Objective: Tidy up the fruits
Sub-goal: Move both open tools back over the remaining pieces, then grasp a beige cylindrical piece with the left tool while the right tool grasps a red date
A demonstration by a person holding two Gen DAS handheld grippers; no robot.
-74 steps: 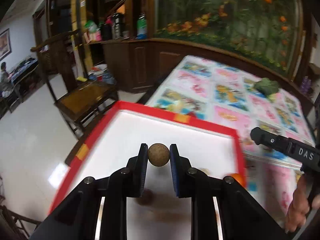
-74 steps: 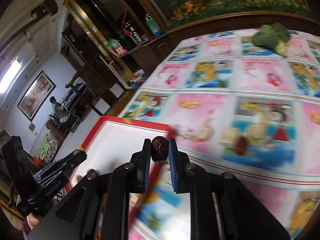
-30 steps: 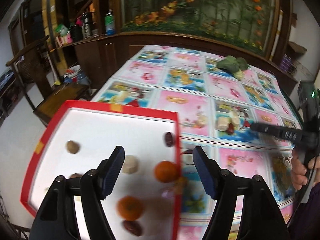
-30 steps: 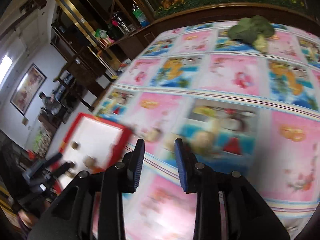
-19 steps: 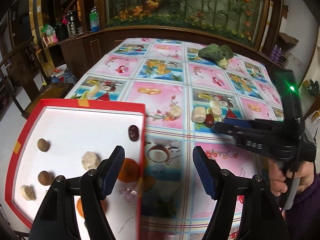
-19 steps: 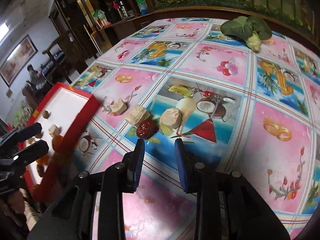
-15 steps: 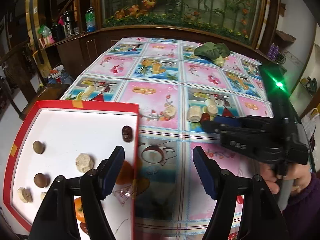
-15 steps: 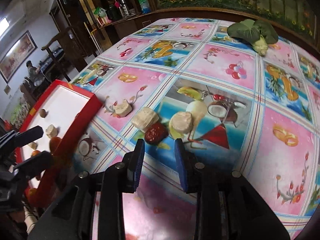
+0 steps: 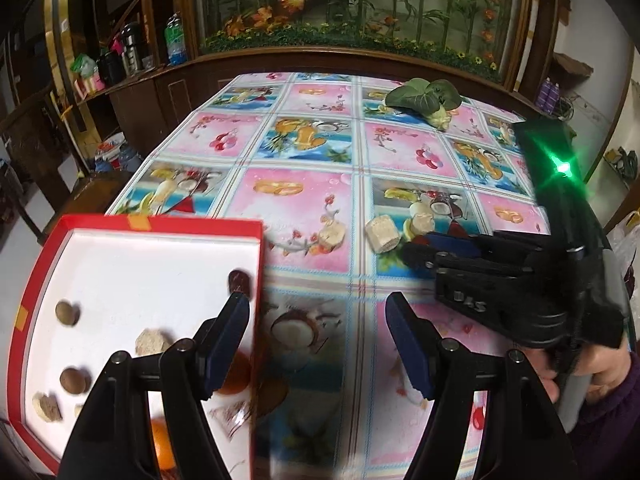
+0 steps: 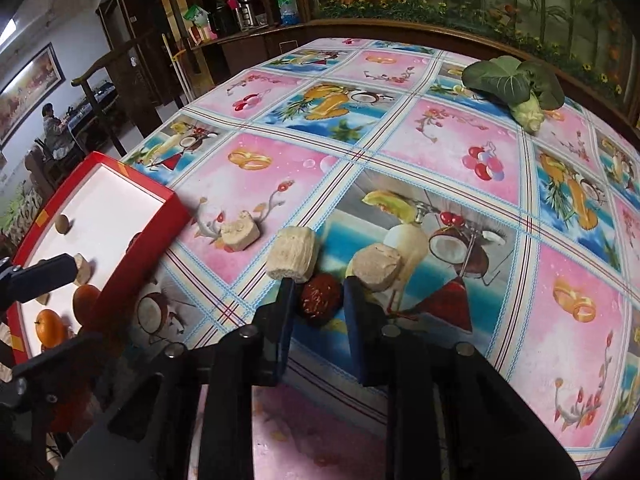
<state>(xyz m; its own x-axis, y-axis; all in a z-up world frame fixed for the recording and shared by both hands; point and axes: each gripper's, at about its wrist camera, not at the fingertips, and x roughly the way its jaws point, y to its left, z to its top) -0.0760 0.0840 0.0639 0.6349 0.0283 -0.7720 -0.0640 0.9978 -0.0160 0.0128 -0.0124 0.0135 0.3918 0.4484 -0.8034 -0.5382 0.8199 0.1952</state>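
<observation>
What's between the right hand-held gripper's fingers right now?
A red date on the tablecloth, with the right hand-held gripper closing around it; the right wrist view shows it.

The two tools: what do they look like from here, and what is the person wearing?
Both tools are black plastic scissor-linkage frames with silver pivot bolts and flat dark-blue pads. The left tool shows both its pads. The right tool, seen from the side in the left wrist view, bears white lettering on its body, a green light on top and a thin black cable by the handle. The hand gripping it has a dark purple sleeve.
</observation>
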